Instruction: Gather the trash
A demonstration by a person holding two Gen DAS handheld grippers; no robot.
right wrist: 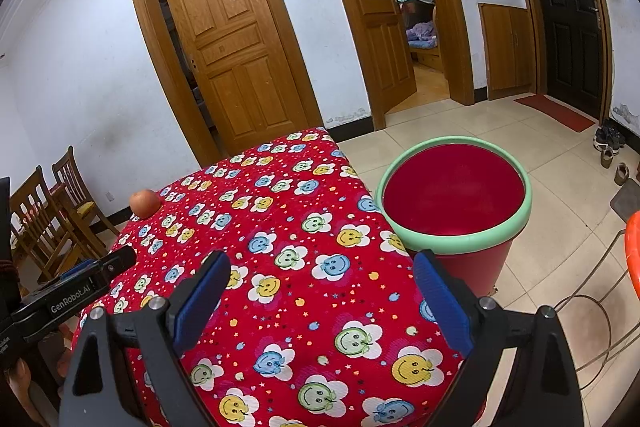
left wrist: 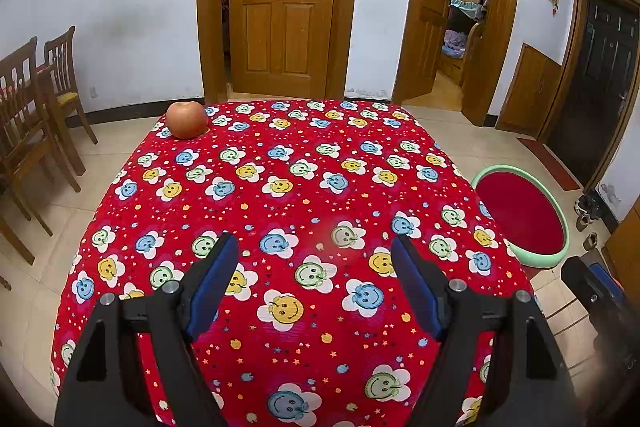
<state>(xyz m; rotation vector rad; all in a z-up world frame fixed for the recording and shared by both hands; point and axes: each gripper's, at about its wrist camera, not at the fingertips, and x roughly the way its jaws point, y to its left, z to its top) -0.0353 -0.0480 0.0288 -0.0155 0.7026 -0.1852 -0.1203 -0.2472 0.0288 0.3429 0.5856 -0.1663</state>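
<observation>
— Apple (left wrist: 187, 119) first: where does it sit?

— On the far left corner of the counter (left wrist: 304, 211), resting on the red cloth with the smiling flowers, close to the edge. From the right wrist view the apple (right wrist: 145, 203) shows at the same far corner, small and well apart from both claws.

— And the bin?

— A red bucket (right wrist: 454, 199) with a pale green rim stands on the tiled floor just beside the right edge of the counter. I can only see red inside. From the left wrist view the bucket (left wrist: 522, 213) lies past the counter's right side, lower than the cloth.

— How is the left claw (left wrist: 314, 283) held?

— It hovers over the near half of the counter, pointing forward and slightly down, level from side to side. Its blue pads (left wrist: 214, 285) stand wide apart with only patterned cloth between them.

— The right claw (right wrist: 320, 301)?

— It hangs over the near right corner of the counter, rolled a little so the room looks tilted. Its jaws are spread wide too, grasping nothing; the right pad (right wrist: 442, 301) overlaps the bucket's side in the picture.

— Do the two tools see each other?

— Yes. The left claw (right wrist: 92, 277) shows at the left edge of the right wrist view, and a dark part of the right tool (left wrist: 596, 291) shows at the right edge of the left view.

— Anything else nearby?

— Wooden chairs (left wrist: 36, 95) stand by the left wall.
</observation>
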